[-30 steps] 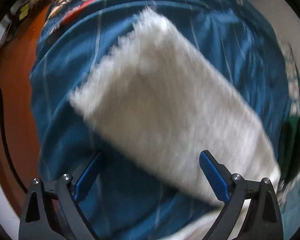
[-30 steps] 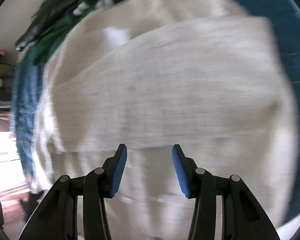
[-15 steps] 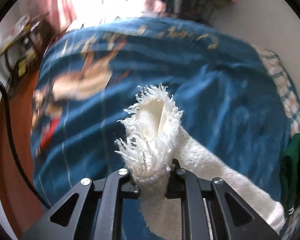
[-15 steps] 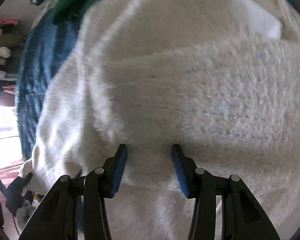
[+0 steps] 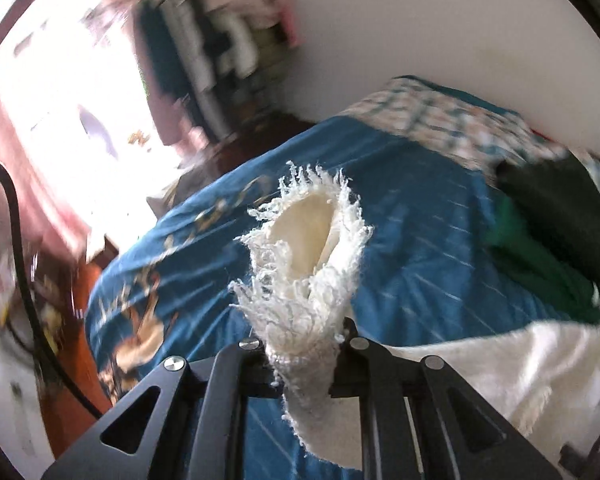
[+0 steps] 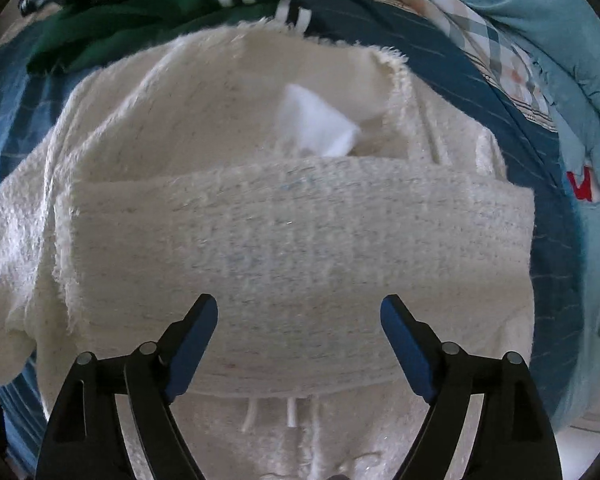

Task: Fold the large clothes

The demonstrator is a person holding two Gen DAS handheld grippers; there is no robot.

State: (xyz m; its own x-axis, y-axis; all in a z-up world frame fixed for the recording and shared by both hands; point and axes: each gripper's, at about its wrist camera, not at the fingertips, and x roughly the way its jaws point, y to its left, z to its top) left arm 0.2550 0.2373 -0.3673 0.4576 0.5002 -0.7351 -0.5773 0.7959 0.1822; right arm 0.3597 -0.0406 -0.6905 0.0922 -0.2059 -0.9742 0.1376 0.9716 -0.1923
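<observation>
A cream woolly garment (image 6: pixel 292 248) with frayed edges lies on a blue bed cover (image 6: pixel 500 92); one sleeve is folded flat across its body, and a white label (image 6: pixel 316 126) shows near the neck. My left gripper (image 5: pixel 304 364) is shut on the fringed cuff (image 5: pixel 308 248) of the other sleeve, lifted above the bed, and the sleeve trails down to the right (image 5: pixel 540 368). My right gripper (image 6: pixel 298 336) hovers just over the folded sleeve, pointing down. Its jaws are opening, and nothing is pinched between them.
A green and black pile of clothes (image 5: pixel 548 232) (image 6: pixel 132 12) lies at the far side of the bed, beside a checked pillow (image 5: pixel 440 120). A light blue quilt (image 6: pixel 572 60) bunches at the right. The orange floor (image 5: pixel 60 368) and a black cable (image 5: pixel 24 280) are left of the bed.
My left gripper shut on the sleeve cuff, then rose and swung with it, so the room comes into view. My right gripper slid along the garment and spread its jaws wider.
</observation>
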